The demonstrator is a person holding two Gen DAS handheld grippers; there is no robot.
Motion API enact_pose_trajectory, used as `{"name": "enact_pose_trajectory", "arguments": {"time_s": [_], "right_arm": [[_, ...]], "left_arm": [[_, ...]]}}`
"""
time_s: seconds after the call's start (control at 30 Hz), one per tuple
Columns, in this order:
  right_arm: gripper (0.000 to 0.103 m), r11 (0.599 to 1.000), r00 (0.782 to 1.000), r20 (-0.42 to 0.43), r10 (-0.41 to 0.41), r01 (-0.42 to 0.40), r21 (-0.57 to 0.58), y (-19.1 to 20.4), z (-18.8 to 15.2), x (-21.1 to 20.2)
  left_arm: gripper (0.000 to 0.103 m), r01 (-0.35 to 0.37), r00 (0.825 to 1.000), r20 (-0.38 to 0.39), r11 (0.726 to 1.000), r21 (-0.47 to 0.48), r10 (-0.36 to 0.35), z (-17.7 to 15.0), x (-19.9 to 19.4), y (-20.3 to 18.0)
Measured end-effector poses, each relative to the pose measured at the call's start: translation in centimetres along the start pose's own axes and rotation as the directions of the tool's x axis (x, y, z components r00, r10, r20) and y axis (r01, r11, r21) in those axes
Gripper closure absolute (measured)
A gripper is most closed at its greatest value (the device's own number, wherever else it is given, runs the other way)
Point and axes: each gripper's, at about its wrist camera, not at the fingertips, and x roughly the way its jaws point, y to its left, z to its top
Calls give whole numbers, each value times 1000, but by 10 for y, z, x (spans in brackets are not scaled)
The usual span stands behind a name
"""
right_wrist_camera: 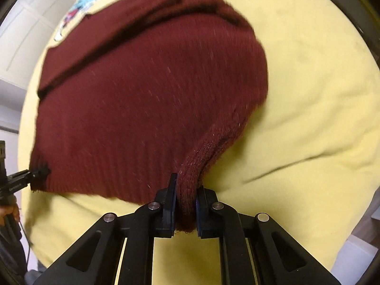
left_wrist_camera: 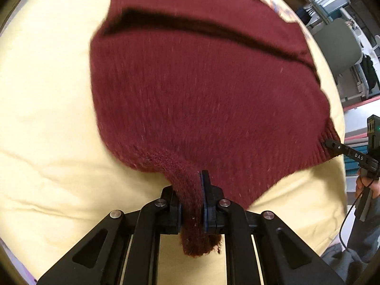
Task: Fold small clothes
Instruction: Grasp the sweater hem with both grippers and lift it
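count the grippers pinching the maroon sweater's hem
2. The left gripper clamps one hem corner of the sweater; the right gripper clamps the other. None else visible.

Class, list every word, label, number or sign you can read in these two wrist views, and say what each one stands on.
"DAS" – white letters on the black finger of the right tongs, seen in the left wrist view; any further letters are hidden.
Colourful printed patches on the yellow blanket beyond the maroon sweater: too blurred to read.
Nothing readable on the left tongs.
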Motion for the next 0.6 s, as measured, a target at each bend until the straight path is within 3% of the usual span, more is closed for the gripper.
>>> {"name": "enact_pose_trajectory", "arguments": {"time_s": [0.13,0.3,0.47,0.6], "right_arm": [[92,999,996,78,43,-43,-8,8,19,-27],[92,997,973,220,76,-79,2,11,62,-68],[92,998,936,348,56,-56,-8,11,110,-89],[92,999,915,403,36,-37,-6,22,162,-93]], "left_arm": [[93,28,997,75,1000,7,-29,17,-26,-7],[93,21,983,184,999,30,-26,67,-63,-3],[93,1,954,299,1000,19,-7,117,-97,3],[93,-20,935,355,1000,-3,20,160,-105,4]]}}
